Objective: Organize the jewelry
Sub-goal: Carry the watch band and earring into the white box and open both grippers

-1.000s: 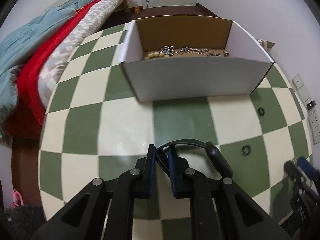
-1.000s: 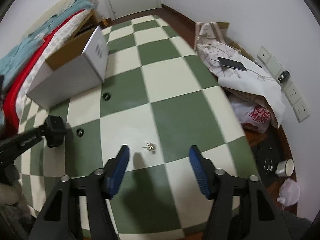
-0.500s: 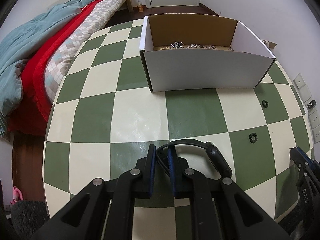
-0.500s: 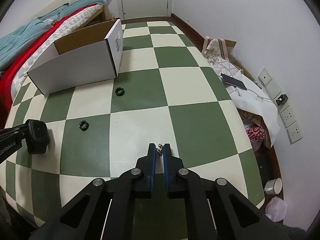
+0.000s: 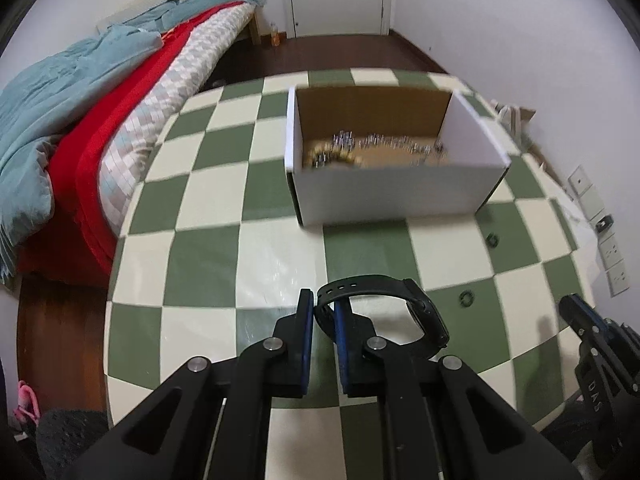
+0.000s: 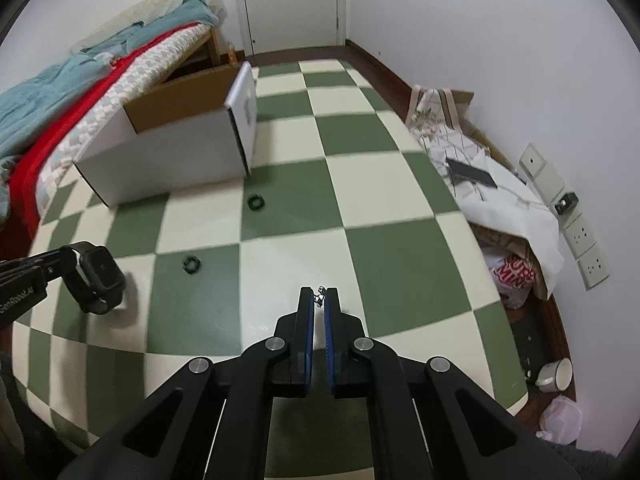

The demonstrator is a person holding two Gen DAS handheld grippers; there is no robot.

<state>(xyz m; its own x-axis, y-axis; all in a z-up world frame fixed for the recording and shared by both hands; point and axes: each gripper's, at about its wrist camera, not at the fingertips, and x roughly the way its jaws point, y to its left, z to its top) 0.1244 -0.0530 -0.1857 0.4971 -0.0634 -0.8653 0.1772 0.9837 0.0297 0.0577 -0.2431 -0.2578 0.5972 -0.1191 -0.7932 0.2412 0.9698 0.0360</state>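
Observation:
My left gripper [image 5: 323, 307] is shut on the strap of a black watch [image 5: 425, 311] and holds it above the checkered table [image 5: 208, 240]; the watch also shows in the right wrist view [image 6: 98, 276]. My right gripper [image 6: 319, 299] is shut on a small silver earring [image 6: 319, 295], lifted above the table. A white cardboard box [image 5: 392, 192] with chains and beads [image 5: 360, 148] inside stands ahead; it shows in the right wrist view [image 6: 176, 156] too. Two dark rings lie on the table [image 6: 256, 202] [image 6: 191, 264].
A bed with red and teal blankets [image 5: 80, 120] runs along the table's left side. On the right, a white cloth with a phone [image 6: 470, 171] and bags [image 6: 514, 274] lie by the wall with sockets [image 6: 584, 240]. A cup [image 6: 554, 374] stands on the floor.
My right gripper closed on the earring and lifted it. My left gripper, holding the watch, rose and drew back from the box, so the box's contents show.

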